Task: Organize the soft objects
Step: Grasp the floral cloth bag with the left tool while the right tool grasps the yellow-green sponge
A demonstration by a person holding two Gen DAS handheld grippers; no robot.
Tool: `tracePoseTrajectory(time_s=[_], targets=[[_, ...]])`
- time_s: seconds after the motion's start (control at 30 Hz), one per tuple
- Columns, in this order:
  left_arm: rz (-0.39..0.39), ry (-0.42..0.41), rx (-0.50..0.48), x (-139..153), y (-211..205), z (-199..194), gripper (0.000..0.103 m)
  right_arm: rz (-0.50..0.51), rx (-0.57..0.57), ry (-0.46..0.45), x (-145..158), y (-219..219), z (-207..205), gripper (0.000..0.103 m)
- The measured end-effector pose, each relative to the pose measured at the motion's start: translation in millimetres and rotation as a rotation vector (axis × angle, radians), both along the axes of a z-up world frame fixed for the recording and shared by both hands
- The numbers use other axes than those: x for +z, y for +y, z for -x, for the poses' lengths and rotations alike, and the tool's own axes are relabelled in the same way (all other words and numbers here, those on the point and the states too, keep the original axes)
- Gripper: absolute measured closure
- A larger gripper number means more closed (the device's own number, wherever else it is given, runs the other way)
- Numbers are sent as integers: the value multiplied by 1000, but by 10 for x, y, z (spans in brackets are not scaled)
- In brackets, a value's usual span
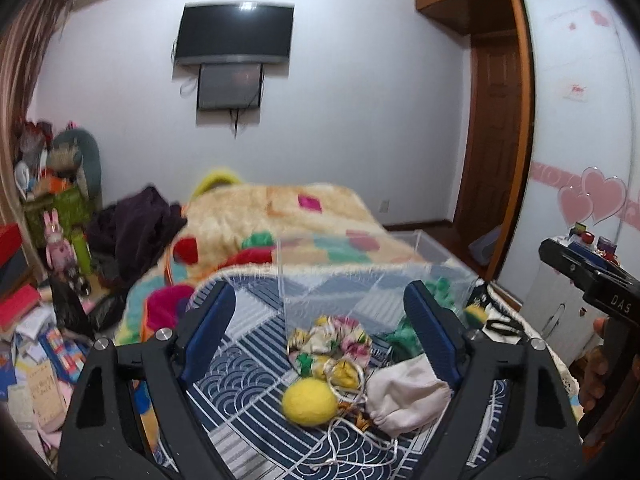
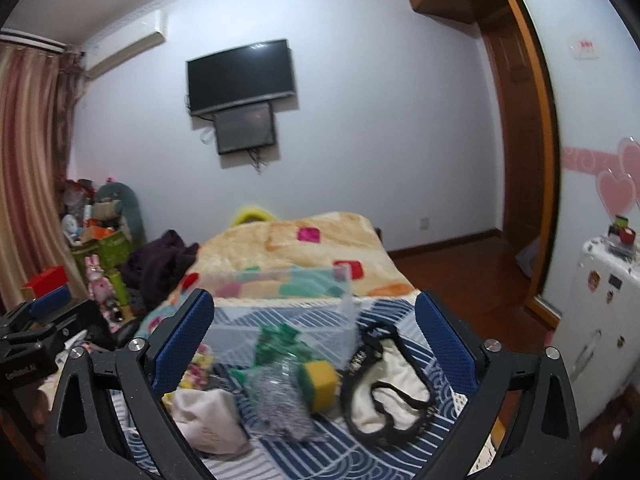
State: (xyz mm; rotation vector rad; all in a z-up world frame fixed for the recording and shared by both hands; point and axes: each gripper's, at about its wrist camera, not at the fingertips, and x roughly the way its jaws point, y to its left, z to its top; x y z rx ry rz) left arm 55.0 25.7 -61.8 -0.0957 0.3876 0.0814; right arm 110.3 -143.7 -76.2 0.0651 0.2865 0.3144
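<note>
Soft objects lie on a blue patterned cloth (image 1: 248, 364) on the bed, in front of a clear plastic box (image 1: 360, 268). In the left wrist view, a yellow felt ball (image 1: 309, 401), a floral scrunchie (image 1: 332, 336) and a beige drawstring pouch (image 1: 404, 400) lie between the fingers of my open, empty left gripper (image 1: 320, 316). In the right wrist view, my right gripper (image 2: 316, 336) is open and empty above a bagged steel scrubber (image 2: 280, 396), a yellow sponge (image 2: 320, 380), green fabric (image 2: 276, 340) and a black-trimmed white eye mask (image 2: 388, 388).
A patchwork blanket (image 2: 288, 248) covers the far bed. Clutter, books and toys (image 1: 44, 320) fill the floor at left. A white cabinet (image 2: 600, 320) stands at right, a wardrobe door (image 1: 580, 120) behind it. A TV (image 1: 234, 32) hangs on the far wall.
</note>
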Motion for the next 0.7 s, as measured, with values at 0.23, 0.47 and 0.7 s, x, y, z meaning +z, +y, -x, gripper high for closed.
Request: tracePoseTrajectory(time_s=[0.23,0.47,0.7], targets=[[73,104,-45,-315,3,-355,22,25,-65,119,-252,-186,-234,20],[139,212,-113,-583,-58,-652,45,26,-18,224,-426,-137,-381,38],[183,299,-125,-878,-42,-826,52,26,94,294,-574,12,-418,58]])
